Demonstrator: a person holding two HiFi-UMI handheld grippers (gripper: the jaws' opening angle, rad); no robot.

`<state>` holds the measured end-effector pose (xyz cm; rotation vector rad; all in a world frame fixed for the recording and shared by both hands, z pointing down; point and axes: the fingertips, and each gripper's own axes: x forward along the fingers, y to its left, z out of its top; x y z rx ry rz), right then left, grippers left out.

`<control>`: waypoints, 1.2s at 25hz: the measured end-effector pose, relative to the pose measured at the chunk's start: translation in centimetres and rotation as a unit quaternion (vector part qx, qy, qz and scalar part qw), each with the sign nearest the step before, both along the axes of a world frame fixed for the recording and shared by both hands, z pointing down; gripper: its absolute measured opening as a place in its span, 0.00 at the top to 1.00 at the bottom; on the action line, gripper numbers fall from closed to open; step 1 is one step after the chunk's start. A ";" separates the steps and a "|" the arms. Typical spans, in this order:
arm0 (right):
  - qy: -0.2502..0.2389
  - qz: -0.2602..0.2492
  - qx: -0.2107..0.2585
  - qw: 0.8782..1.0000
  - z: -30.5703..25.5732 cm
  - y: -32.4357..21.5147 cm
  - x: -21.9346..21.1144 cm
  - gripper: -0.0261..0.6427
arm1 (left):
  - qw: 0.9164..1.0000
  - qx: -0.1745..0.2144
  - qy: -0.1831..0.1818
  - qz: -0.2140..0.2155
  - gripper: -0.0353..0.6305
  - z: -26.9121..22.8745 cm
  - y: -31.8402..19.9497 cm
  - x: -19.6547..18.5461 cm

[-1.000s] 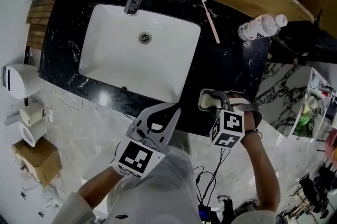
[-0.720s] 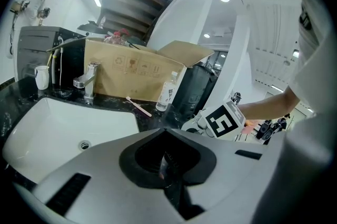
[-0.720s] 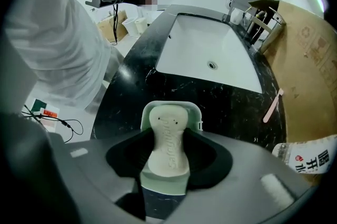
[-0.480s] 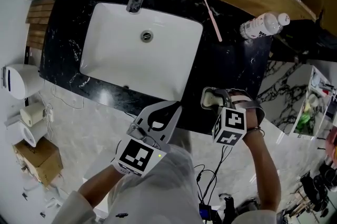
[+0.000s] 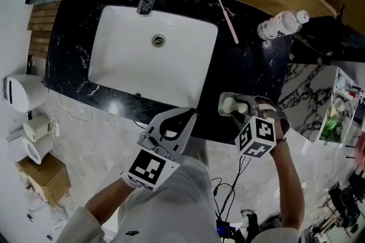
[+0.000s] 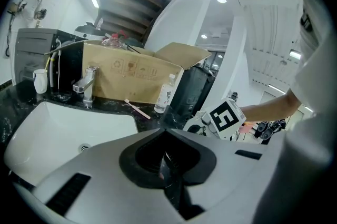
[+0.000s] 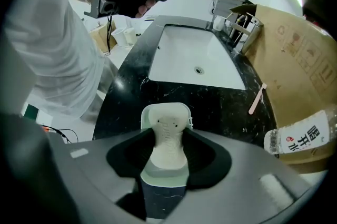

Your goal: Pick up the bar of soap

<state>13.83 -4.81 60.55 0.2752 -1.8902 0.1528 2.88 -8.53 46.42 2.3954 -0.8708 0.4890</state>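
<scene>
Lifting from this spot carries some risk because of where things sit on the black desk (image 5: 251,73). The work is close to the desk's front edge and well apart from the white sink (image 5: 142,59), so anything knocked loose would likely go to the floor rather than into the basin.

The left tool (image 5: 171,128) hangs off the front of the desk, jaws together and empty, so it could not catch a fall. The right tool (image 7: 167,152) has its jaws drawn in against the two sides of the soap.

If the bar sticks, the pale soap dish (image 7: 164,108) might rise with it or skid toward the edge.

The cream bar of soap (image 7: 167,136) stands between the right tool's jaws, over the dish. Whether it has cleared the dish I cannot tell. It is probably slick, so a weak squeeze could let it slide out and a hard one could dent it.
</scene>
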 end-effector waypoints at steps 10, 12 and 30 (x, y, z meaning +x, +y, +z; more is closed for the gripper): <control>-0.028 0.047 0.029 0.998 -2.4 -0.1 -0.2 0.68 | 1.000 0.010 0.001 0.015 0.95 -1.2 0.5 -0.2; -0.033 0.058 0.039 0.997 -3.0 -0.2 -0.1 0.68 | 1.000 0.013 0.001 0.015 0.95 -1.5 0.6 -0.4; -0.137 0.230 0.135 0.954 -10.9 -1.8 0.3 0.69 | 0.998 0.049 -0.003 0.029 0.95 -5.0 1.1 -2.4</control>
